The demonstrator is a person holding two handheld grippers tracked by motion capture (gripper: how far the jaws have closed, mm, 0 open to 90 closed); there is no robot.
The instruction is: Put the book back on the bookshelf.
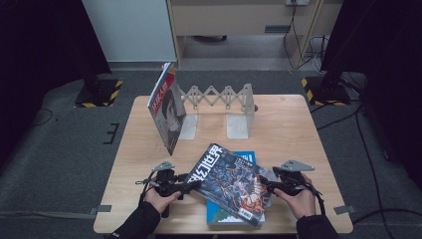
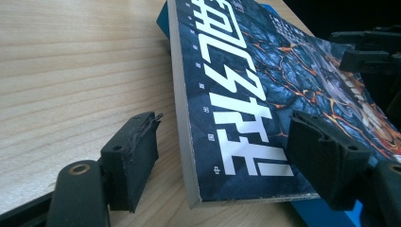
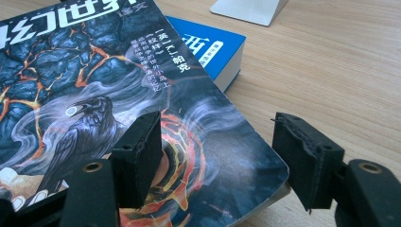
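Where white Chinese title runs, dark book [image 1: 234,181], blue book [image 1: 248,158] beneath.

we read large white characters "幻世界" on the dark raven-cover book [image 3: 118,94], and smaller "[美] 帕克" at its cover's edge. the blue book [image 3: 213,45] beneath carries white characters too small to read.

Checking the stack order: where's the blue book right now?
High view: the blue book lies flat at the table's near edge, under the dark magazine, between both grippers.
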